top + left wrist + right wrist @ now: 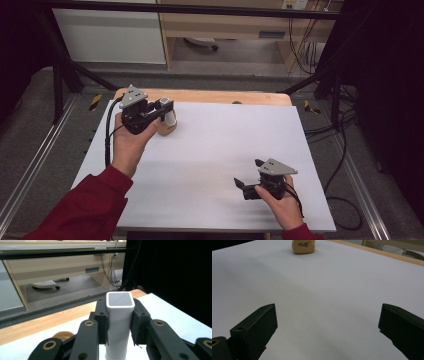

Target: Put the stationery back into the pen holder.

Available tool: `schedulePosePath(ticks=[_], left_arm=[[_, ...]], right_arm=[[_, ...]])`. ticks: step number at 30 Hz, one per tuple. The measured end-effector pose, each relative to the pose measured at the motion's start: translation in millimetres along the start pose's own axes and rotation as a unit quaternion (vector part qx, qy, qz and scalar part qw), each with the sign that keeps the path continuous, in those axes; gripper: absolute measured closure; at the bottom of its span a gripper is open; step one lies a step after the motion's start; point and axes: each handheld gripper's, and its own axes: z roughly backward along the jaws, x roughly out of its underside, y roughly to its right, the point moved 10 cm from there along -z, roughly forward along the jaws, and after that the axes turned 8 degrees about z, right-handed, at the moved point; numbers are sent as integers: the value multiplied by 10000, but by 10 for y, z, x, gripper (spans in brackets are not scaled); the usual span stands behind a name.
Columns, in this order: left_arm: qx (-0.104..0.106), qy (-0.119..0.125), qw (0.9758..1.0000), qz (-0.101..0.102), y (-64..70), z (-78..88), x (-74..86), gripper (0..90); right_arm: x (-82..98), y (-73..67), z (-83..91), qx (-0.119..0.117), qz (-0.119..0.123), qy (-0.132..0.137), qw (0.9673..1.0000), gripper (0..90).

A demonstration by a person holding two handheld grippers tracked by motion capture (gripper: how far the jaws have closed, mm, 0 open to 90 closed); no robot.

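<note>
Your left gripper [162, 111] sits at the far-left corner of the white sheet [215, 150], close to the sheet's far edge and the bare wood table strip [210, 96] behind it. Not much margin there: sheet's left edge is just beside your hand. Jaws are partly closed, pads clamped on both sides of a white bottle [119, 322], held upright. Bottle is a rounded-square tube, smooth matte plastic, w/ a flat grey top panel [120, 300]; faint print on that panel, too small to read. Whether its base touches the sheet, can't tell.

Directly below/beside the bottle: tan base piece [167, 129] on the sheet, rounded blocky shape, looks like wood or tan plastic. In the right gripper view it [303, 246] shows dark script lettering on the front face, blurred, not legible. In the left gripper view a round tan edge [62, 335] peeks out left of the jaws.

Mid-sheet is wide open, plain flat white surface, smooth, no clutter between the two hands.

Your right gripper [248, 180] is near the front-right of the sheet, low over it, jaws pointing left. Jaws spread wide, nothing between them; the black blocky pads [259, 325] frame bare sheet. Near edge and right edge of the sheet are both close to that hand. Well apart from the bottle.

Beyond the table: black frame rails and cables [340, 150] on the floor to the right.
</note>
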Motion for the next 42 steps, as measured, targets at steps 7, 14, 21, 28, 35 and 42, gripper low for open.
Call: schedulePosePath(ticks=[7,14,21,28,35,42], left_arm=[[-91,43,9999,6,-52,-69,-187,709],[-329,30,9994,-63,-195,-241,-295,709],[-445,-115,9989,-93,-297,-482,-217,709],[-589,-265,9978,-145,-383,-645,-117,709],[-706,-330,9969,-104,-493,-818,-24,709],[-766,-287,9966,-3,-569,-831,8,709]], right_arm=[[191,125,199,229,-125,12,9997,28],[242,163,183,321,-221,-56,9992,31],[250,194,199,426,-270,-59,9987,31],[226,215,229,532,-257,53,9982,33],[247,198,209,498,-246,5,9985,33],[253,180,211,485,-257,-1,9985,32]])
